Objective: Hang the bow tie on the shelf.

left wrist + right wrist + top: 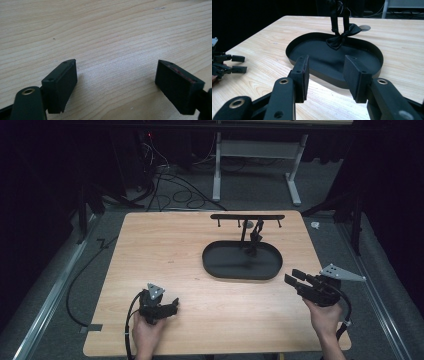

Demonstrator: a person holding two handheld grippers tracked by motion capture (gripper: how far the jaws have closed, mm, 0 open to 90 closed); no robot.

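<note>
- Your left hand-held gripper (pixel 172 306): jaws spread, empty, low over the table (pixel 165 250).
- Your right hand-held gripper (pixel 292 279): jaws spread, empty, just beside the tray (pixel 220 270).
- Bow tie (pixel 342 36): in the tray, against the stand (pixel 245 227).

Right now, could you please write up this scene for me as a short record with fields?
surface: wooden table
tray: black oval tray, far right of centre
stand: black T-shaped stand rising from the tray's far side
hanging item: black bow tie on the stand, low over the tray
left claw: open, nothing between the jaws, over bare wood near the front edge
right claw: open, empty, aimed at the tray
</note>
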